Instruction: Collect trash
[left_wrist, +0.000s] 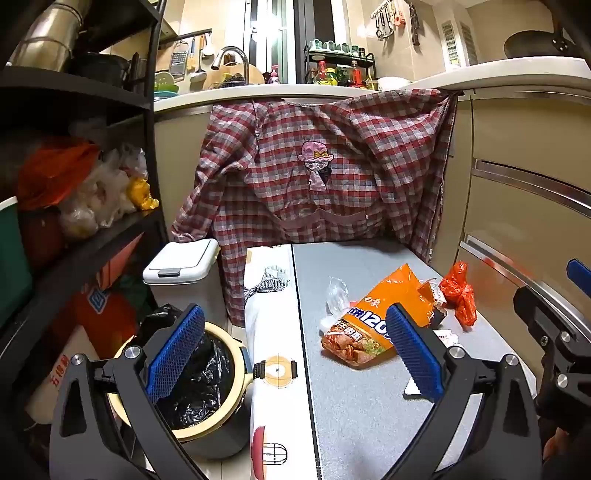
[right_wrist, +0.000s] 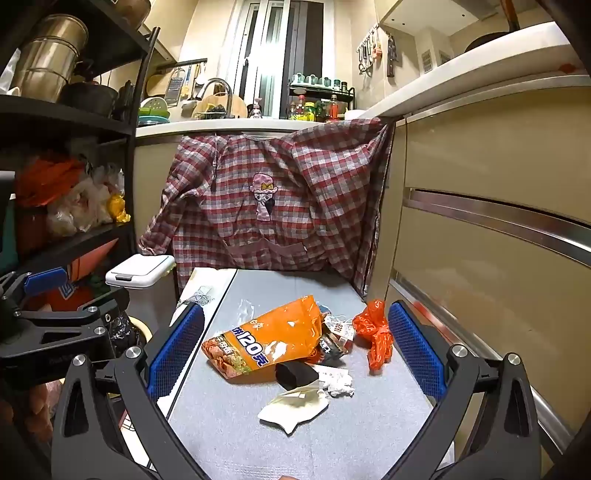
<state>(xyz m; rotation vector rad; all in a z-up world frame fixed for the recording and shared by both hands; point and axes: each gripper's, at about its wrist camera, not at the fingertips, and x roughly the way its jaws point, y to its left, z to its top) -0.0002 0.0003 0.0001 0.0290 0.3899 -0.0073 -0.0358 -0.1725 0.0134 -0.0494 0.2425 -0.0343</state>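
Trash lies scattered on a grey counter (right_wrist: 229, 424) that stands in front of a red plaid smock (right_wrist: 258, 192) hung from the kitchen worktop edge. Left of the counter, on the floor, sits a round bin (left_wrist: 207, 428) with a cream rim and a black liner, and behind it a white lidded bin (left_wrist: 181, 262).

Largest of the litter is an orange snack bag (right_wrist: 273, 339), lying flat near the counter's middle. To its right is a knotted orange plastic bag (right_wrist: 375, 332), apart from the snack bag with small dark wrappers (right_wrist: 332, 339) between them. In front of the snack bag rests a black block-shaped piece (right_wrist: 293, 373), then a torn white paper scrap (right_wrist: 291, 410), and just beside it a crumpled white tissue (right_wrist: 340, 384). A clear plastic wrapper (left_wrist: 336, 295) lies behind the snack bag's left end.

The left gripper (left_wrist: 295, 354) hangs over the counter's left edge, jaws spread wide with nothing between the blue pads. The right gripper (right_wrist: 295, 354) faces the litter from the near side, jaws likewise spread and holding nothing.
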